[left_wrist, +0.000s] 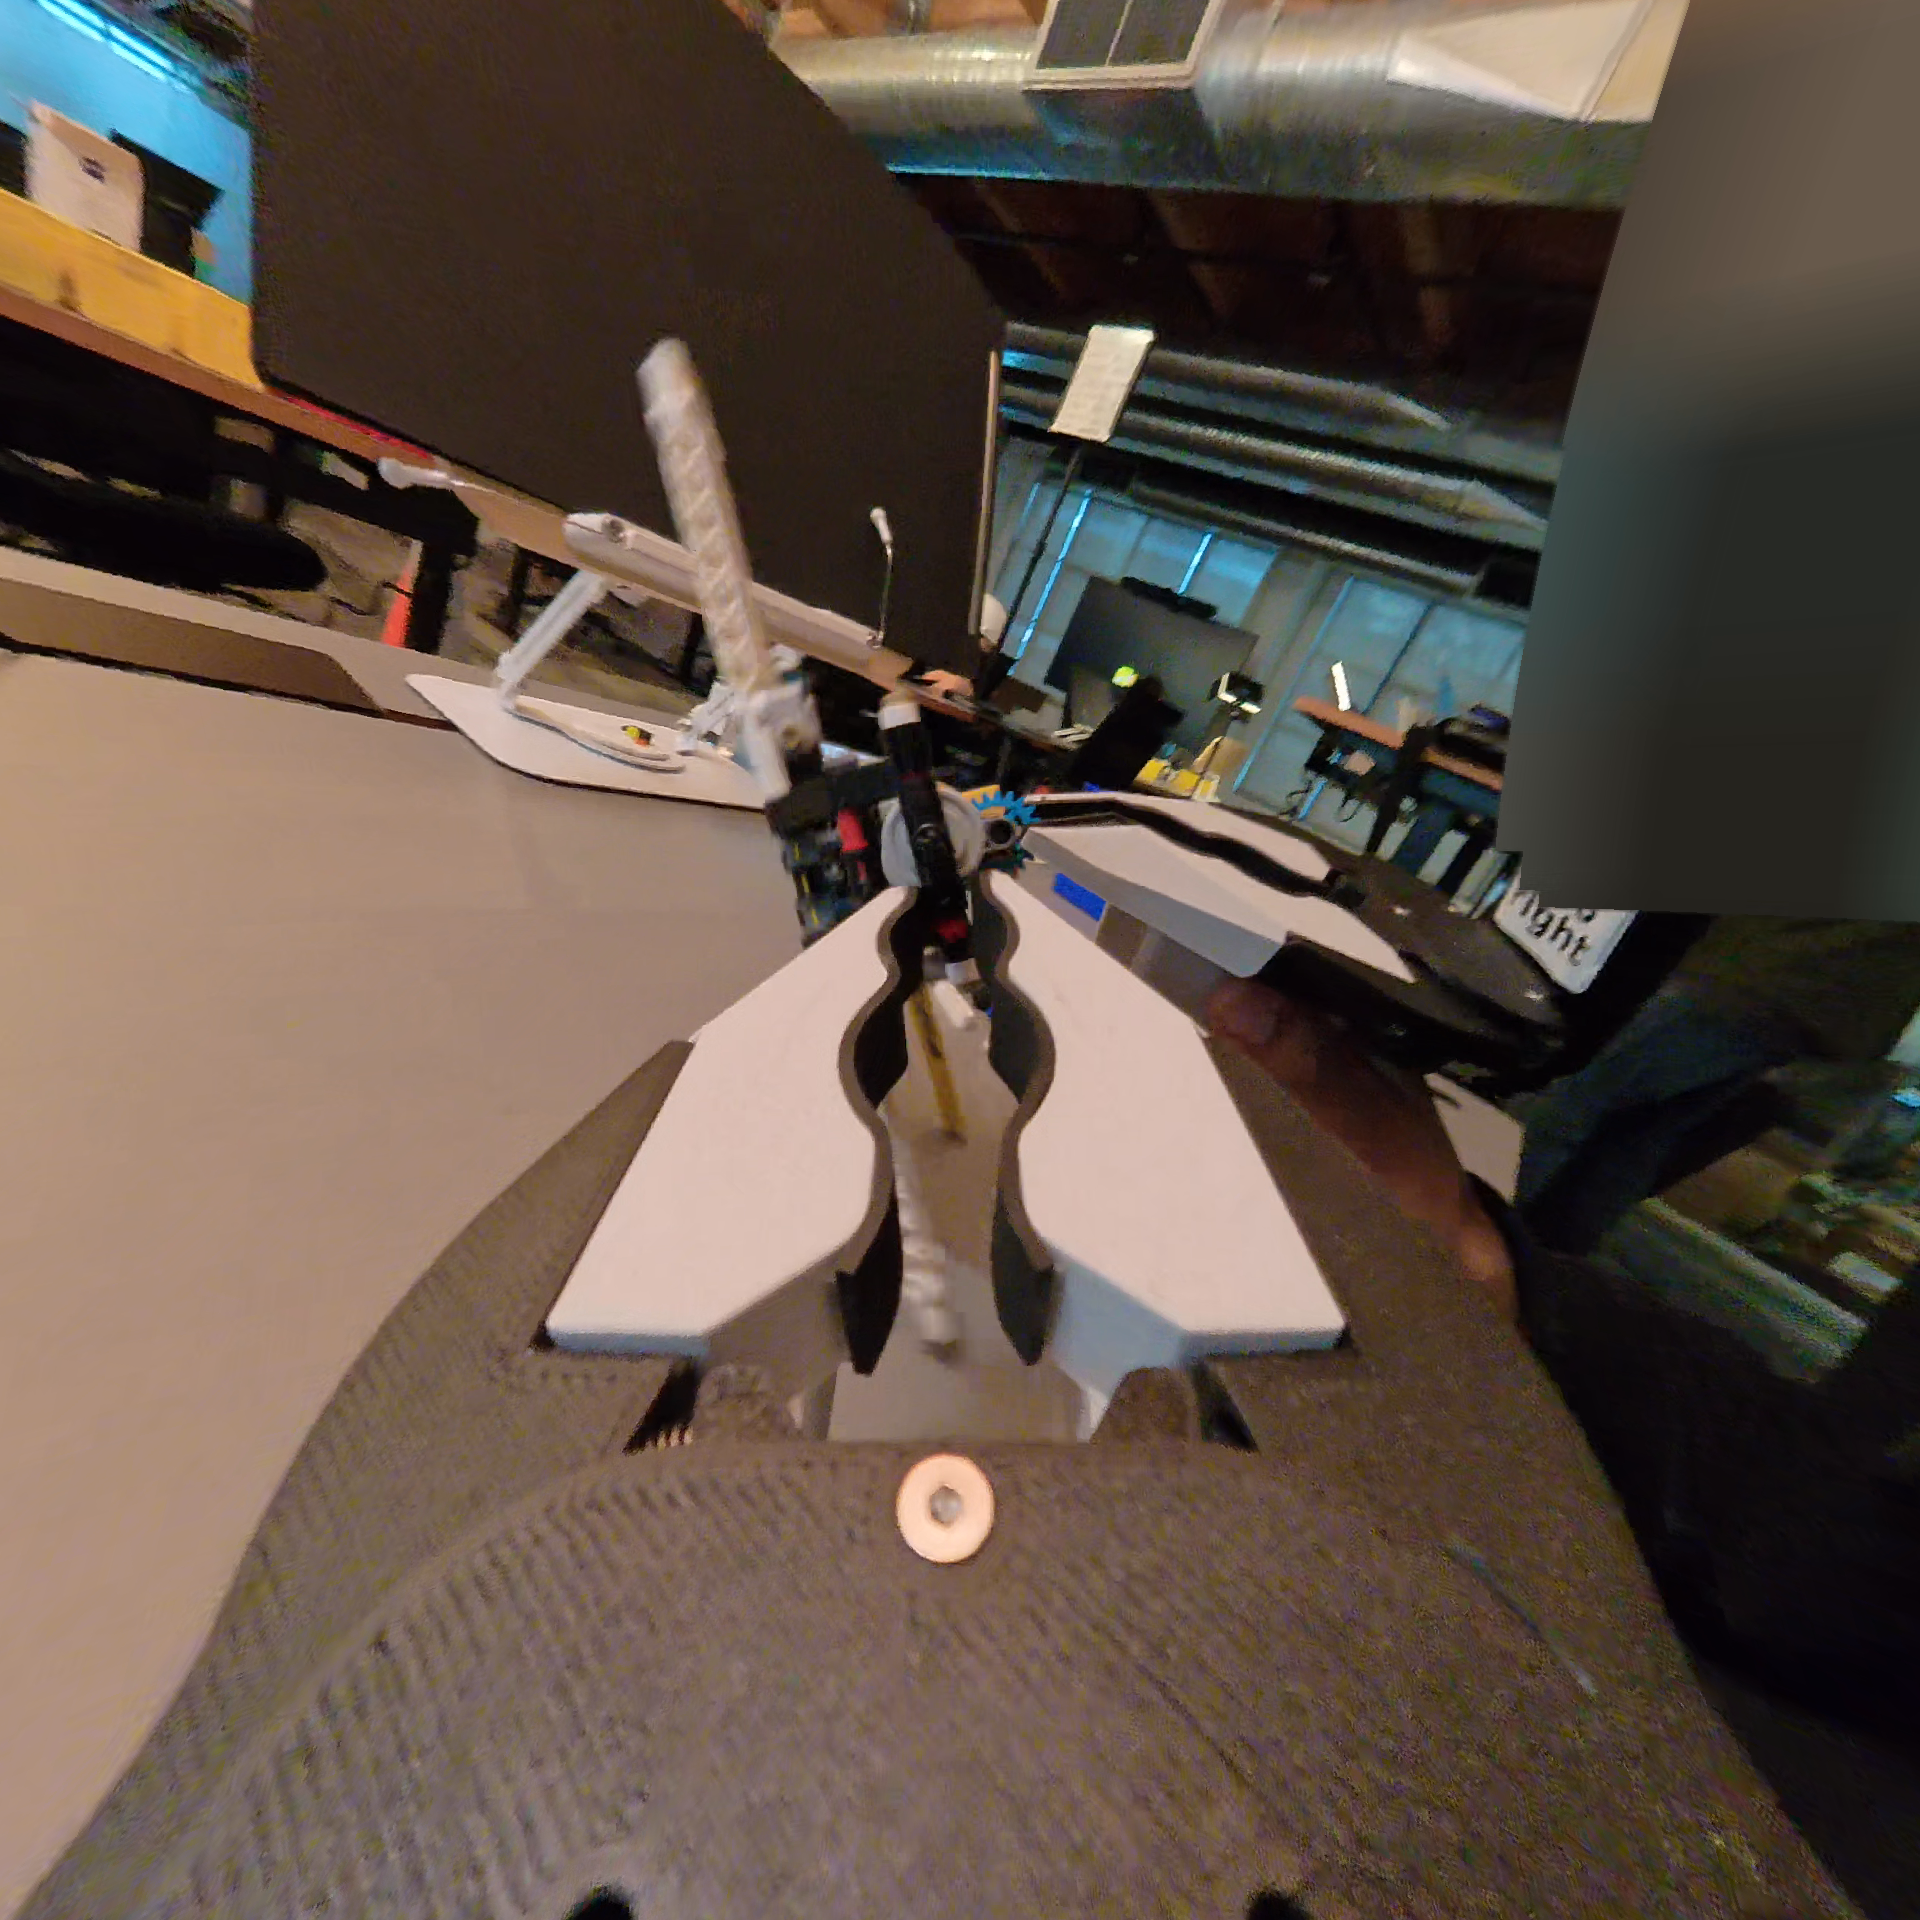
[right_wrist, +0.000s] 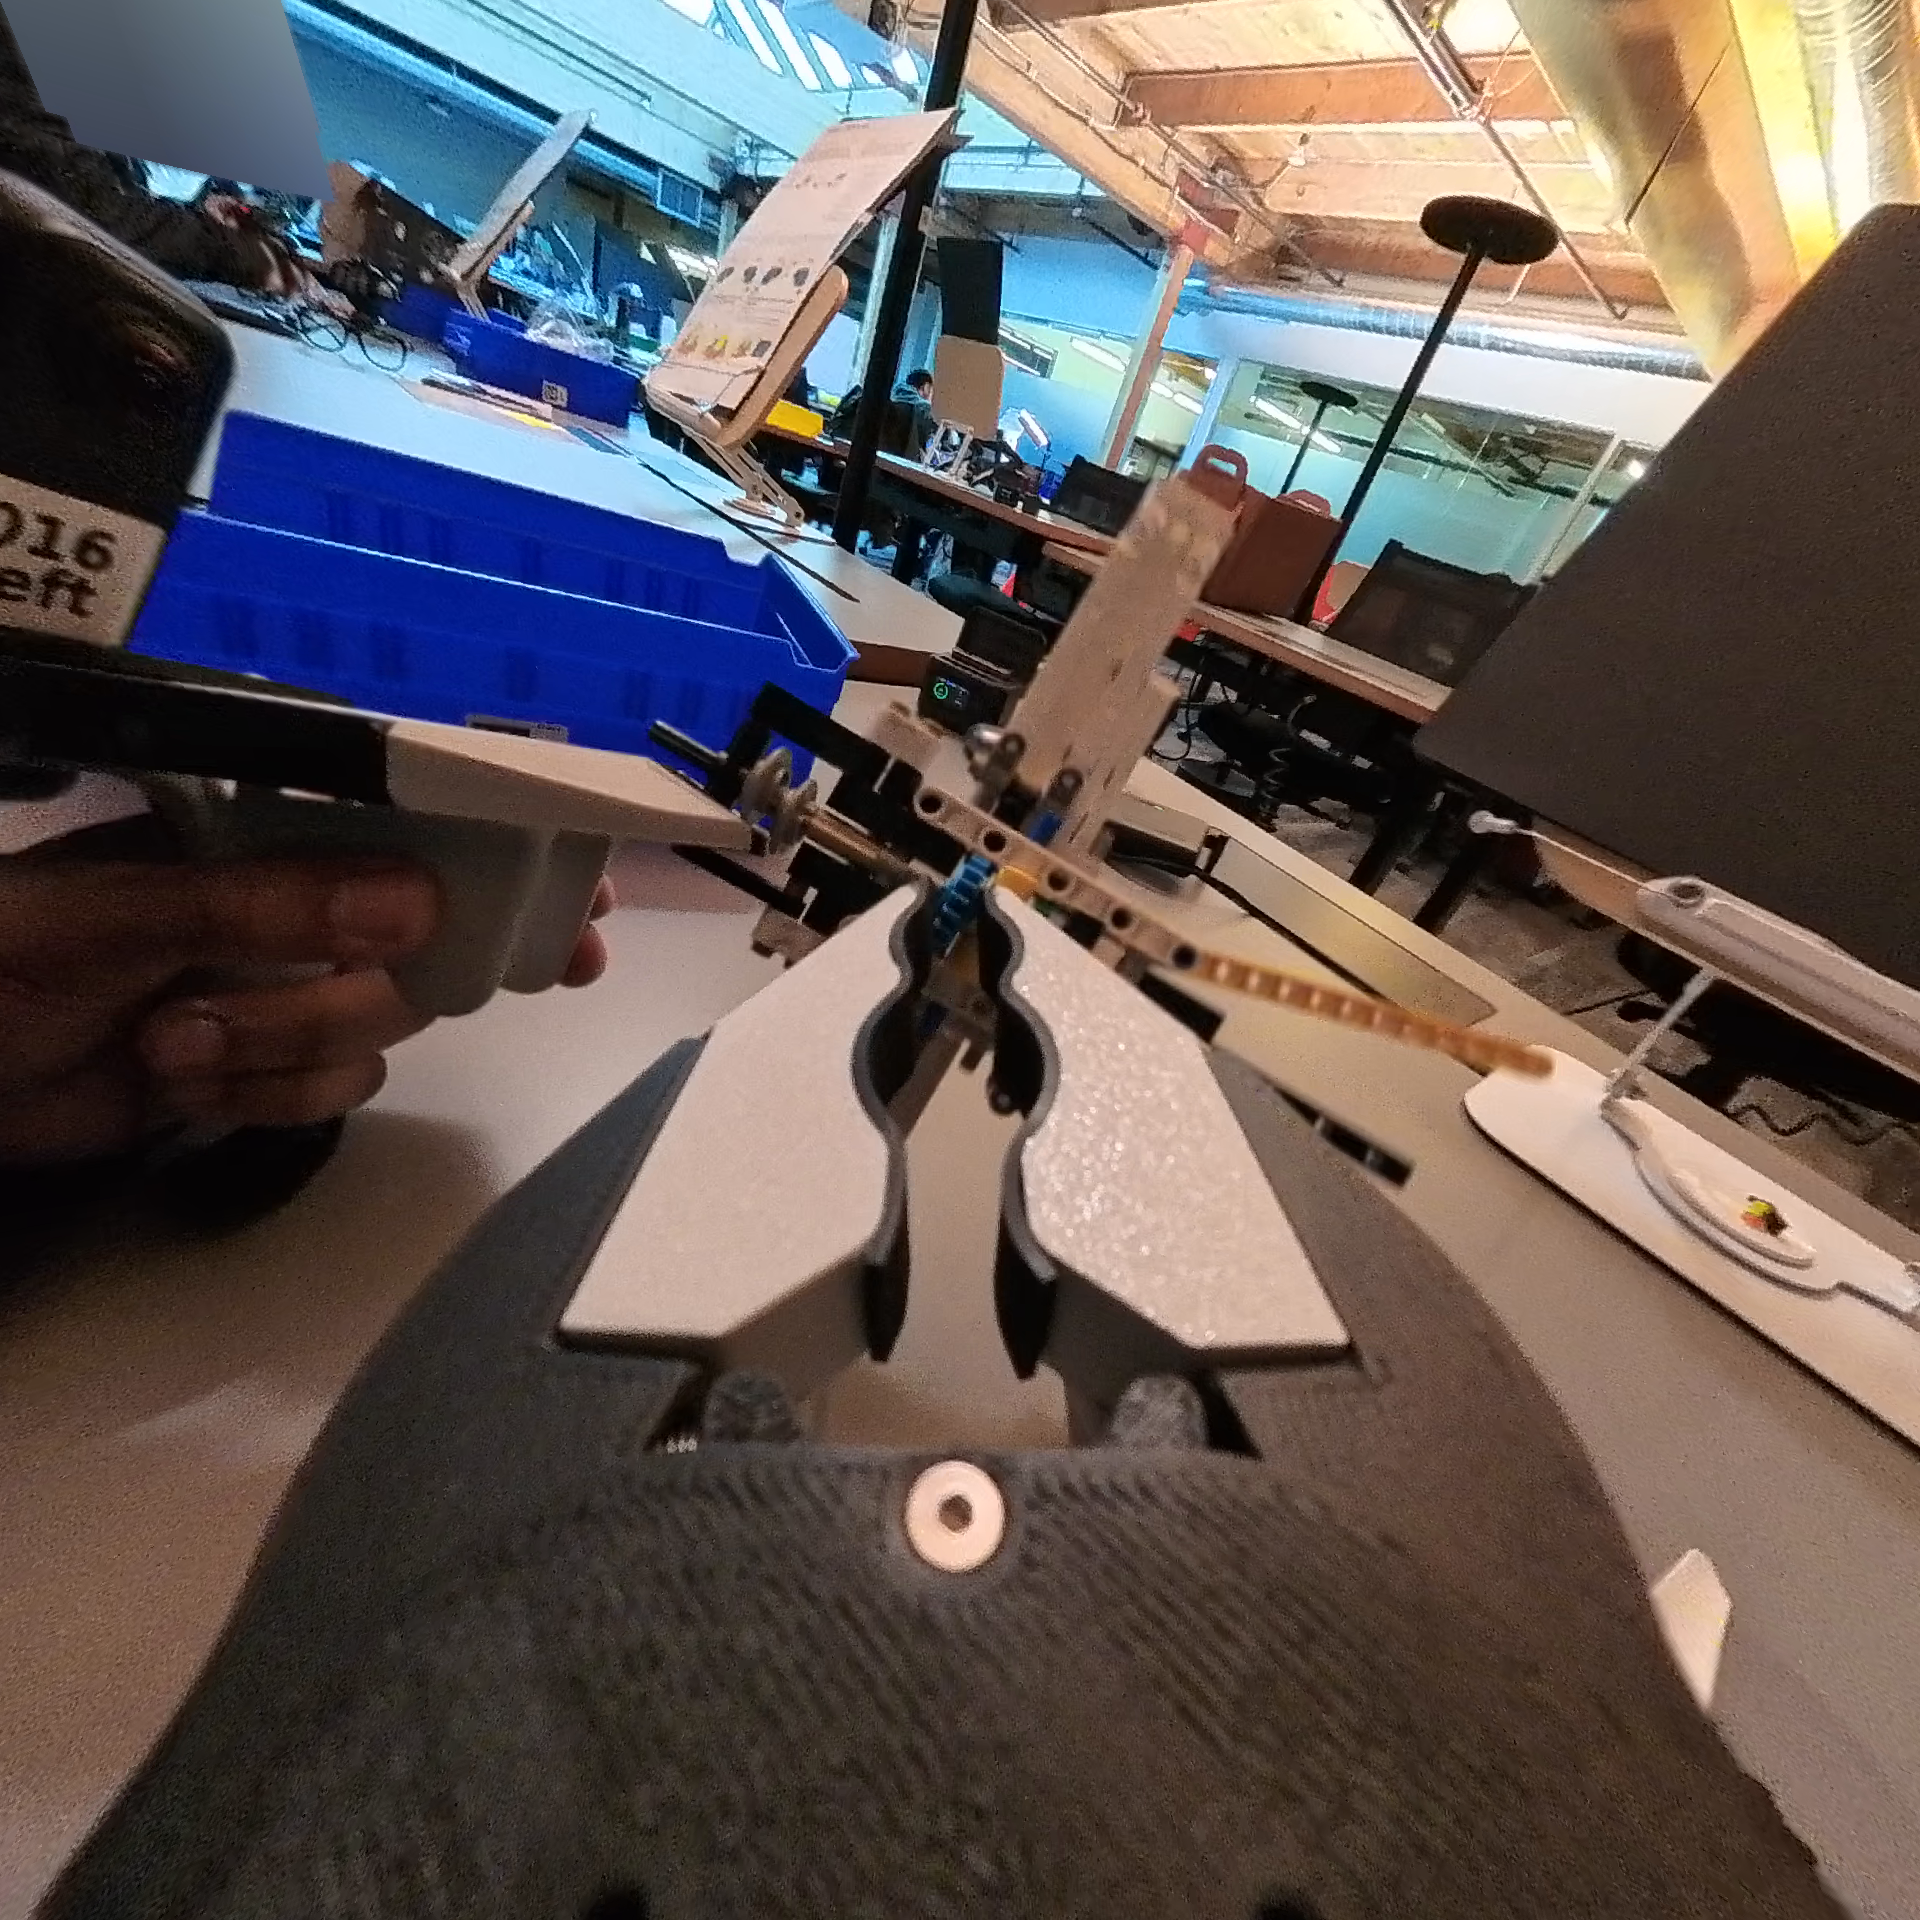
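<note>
A toy brick model of black, white and grey beams is held above the grey table between both grippers. My left gripper is shut on a black beam of the model. A long white beam sticks up from it. My right gripper is shut on the model's blue gear. In the right wrist view a white beam rises and a tan beam points right. The right gripper also shows in the left wrist view, its tips at the gear. The left gripper shows in the right wrist view.
Blue bins stand on the table to the left. A white stand on a flat base sits at the right, under a dark panel. A small black device with a green light lies behind the model. A hand holds the left gripper. About 5 cm separates my left fingertips from my right.
</note>
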